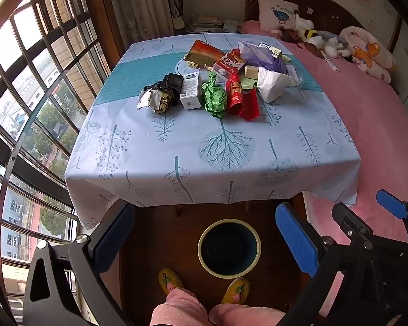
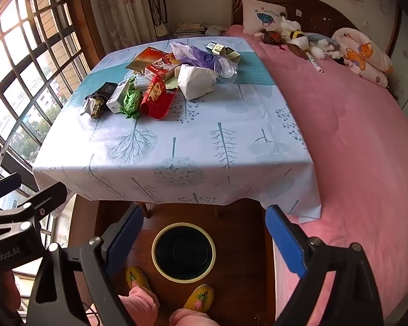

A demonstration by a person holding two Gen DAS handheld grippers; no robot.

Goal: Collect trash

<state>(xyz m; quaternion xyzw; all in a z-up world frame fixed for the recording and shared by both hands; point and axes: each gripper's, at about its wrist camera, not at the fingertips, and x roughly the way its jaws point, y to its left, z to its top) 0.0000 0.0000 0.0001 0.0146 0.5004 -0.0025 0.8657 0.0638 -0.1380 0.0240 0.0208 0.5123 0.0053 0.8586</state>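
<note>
A pile of trash lies on the far half of the table (image 1: 176, 141): crumpled green paper (image 1: 214, 98) (image 2: 130, 102), a red packet (image 1: 238, 96) (image 2: 153, 97), a white box (image 1: 191, 89), a foil wrapper (image 1: 157, 100) (image 2: 95, 106), crumpled white paper (image 1: 272, 84) (image 2: 197, 81) and a purple bag (image 2: 195, 55). A round bin (image 1: 229, 247) (image 2: 183, 252) stands open on the floor in front of the table. My left gripper (image 1: 204, 241) and right gripper (image 2: 204, 239) are both open and empty, held above the bin, well short of the trash.
A pink bed (image 2: 353, 135) with pillows and plush toys runs along the table's right side. A barred window (image 1: 27, 95) is on the left. The person's yellow slippers (image 1: 235, 289) stand on the wooden floor by the bin. The right gripper's fingers also show in the left wrist view (image 1: 391, 203).
</note>
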